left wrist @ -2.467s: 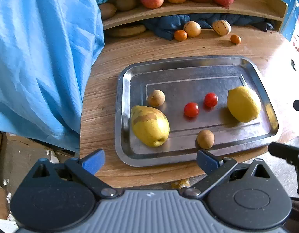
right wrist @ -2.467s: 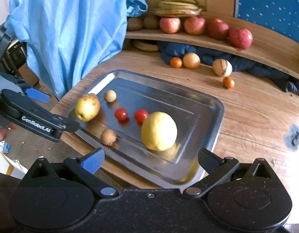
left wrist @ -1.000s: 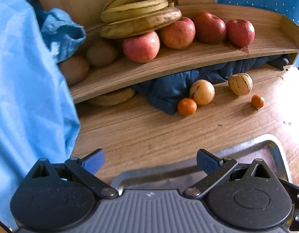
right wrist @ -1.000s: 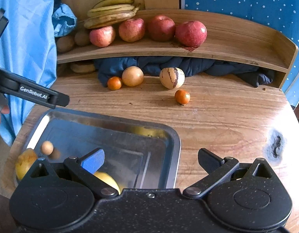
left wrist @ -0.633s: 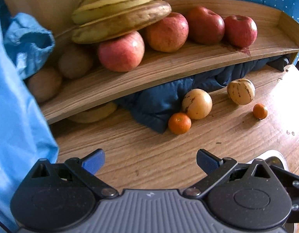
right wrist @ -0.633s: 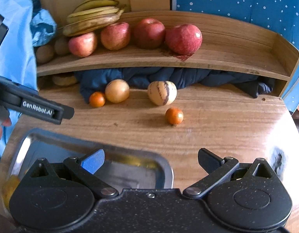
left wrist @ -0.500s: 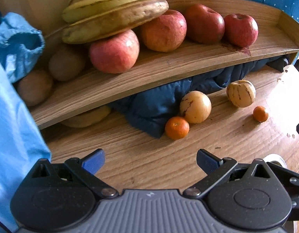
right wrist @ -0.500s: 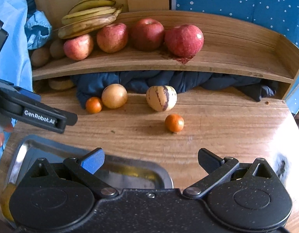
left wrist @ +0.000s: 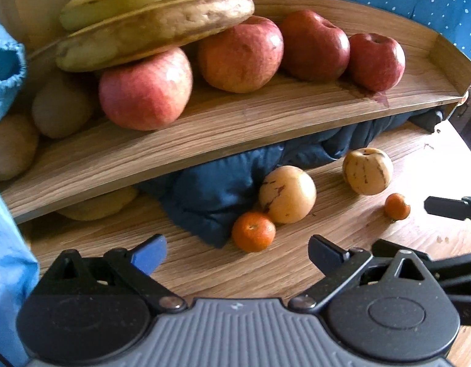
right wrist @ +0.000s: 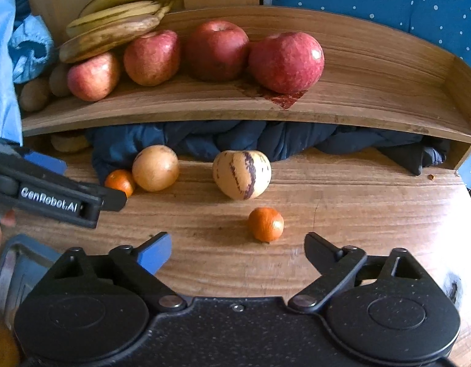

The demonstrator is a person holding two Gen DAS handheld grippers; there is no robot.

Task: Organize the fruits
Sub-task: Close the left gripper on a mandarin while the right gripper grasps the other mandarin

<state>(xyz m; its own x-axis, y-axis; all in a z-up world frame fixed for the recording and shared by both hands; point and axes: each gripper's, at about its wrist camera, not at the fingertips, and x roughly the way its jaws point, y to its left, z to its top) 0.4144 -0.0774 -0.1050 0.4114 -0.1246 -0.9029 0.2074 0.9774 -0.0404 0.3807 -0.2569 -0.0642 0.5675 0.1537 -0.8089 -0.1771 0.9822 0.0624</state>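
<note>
On the wooden table lie a small orange beside a tan round fruit, a striped melon-like fruit and a second small orange. My left gripper hovers just short of the first orange, its jaws closing, with nothing between them. My right gripper stands just before the second small orange, jaws also closing on empty air. The striped fruit and tan fruit lie beyond it. The left gripper's arm crosses the right wrist view at the left.
A curved wooden shelf carries several red apples, bananas and brown kiwis. Dark blue cloth is bunched under it. A corner of the steel tray shows at lower left. Light blue fabric hangs at left.
Both grippers moved forward off the tray toward the shelf and lower over the table. The loose fruits now loom larger, and both pairs of jaws have narrowed slightly.
</note>
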